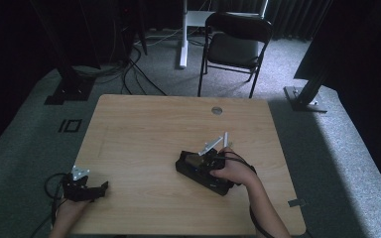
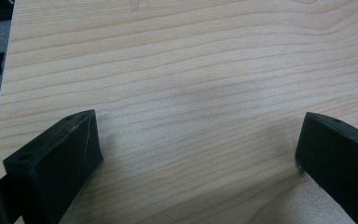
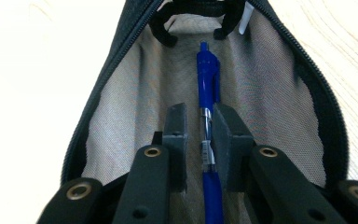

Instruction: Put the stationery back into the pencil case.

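A black pencil case (image 3: 324,116) with grey lining lies unzipped on the wooden table (image 1: 144,129), right of centre (image 1: 193,171). A blue pen (image 3: 208,70) lies lengthwise inside it. My right gripper (image 3: 199,112) reaches into the case with the pen between its pads; a narrow strip of lining shows between the left pad and the pen, so the pads do not press on it. In the high view a hand holds this gripper (image 1: 203,163) over the case. My left gripper (image 2: 198,135) rests at the table's front left corner (image 1: 103,187), jaws wide apart over bare wood.
A round grommet hole (image 1: 217,110) sits near the table's far edge. Beyond the table stand a black folding chair (image 1: 235,44), a white desk leg (image 1: 182,49) and black frame feet at left (image 1: 69,87) and right (image 1: 307,94). Cables lie on the grey carpet.
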### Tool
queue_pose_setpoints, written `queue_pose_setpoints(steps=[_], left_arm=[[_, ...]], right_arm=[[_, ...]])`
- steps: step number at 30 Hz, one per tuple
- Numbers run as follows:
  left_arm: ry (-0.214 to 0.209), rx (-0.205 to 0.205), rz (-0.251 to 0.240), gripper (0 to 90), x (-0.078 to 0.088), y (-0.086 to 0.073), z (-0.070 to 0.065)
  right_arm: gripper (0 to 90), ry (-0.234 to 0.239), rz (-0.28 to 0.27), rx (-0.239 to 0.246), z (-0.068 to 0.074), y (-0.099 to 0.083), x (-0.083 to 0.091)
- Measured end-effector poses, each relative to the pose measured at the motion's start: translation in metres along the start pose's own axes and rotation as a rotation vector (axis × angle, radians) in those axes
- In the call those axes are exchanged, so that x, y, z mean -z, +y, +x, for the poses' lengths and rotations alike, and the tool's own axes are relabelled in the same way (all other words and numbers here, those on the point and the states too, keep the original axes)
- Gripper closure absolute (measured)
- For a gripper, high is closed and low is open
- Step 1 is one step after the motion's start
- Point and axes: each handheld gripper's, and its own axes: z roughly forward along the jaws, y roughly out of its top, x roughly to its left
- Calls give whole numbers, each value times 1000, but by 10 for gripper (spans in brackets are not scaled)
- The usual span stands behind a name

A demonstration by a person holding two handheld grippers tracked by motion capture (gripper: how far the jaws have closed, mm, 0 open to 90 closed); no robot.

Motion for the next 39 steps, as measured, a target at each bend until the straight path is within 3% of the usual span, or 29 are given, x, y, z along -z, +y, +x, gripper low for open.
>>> queue_pose_setpoints(steps=[11,22,29,39], left_arm=[[0,0,0,3,0,0,0],[0,0,0,3,0,0,0],[0,0,0,3,0,0,0],[0,0,0,3,0,0,0]], right_arm=[[756,-5,-69,3,1,0,18],[750,2,-178,3,0,2,39],[756,-38,-283,-43,-11,-3,55],[750,-114,-345,-126,-25,-14,62]])
